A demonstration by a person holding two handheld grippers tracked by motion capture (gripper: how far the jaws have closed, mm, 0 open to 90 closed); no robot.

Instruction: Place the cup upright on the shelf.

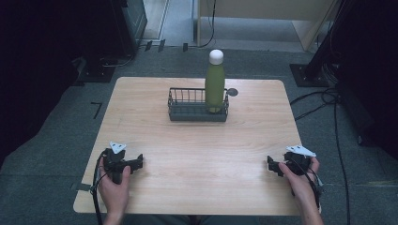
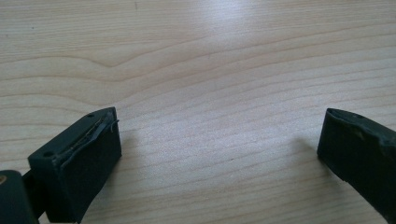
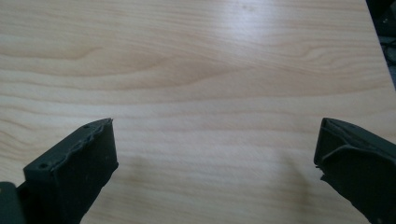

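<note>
1. Green bottle [image 1: 215, 86], tall and smooth-walled with a white cap [image 1: 216, 56], stood upright in the right end of a dark wire basket [image 1: 187, 108] at the far middle of the pale wooden tabletop [image 1: 202, 154].
2. Left gripper [image 1: 137, 162] and right gripper [image 1: 271, 165] rested on the near edge, well apart from the bottle; both sets of jaws gaped wide, holding nothing.
3. Judgement: rigid, probably slippery, top-heavy if full. Grip the mid-body above the basket rim and lift straight up.
</note>
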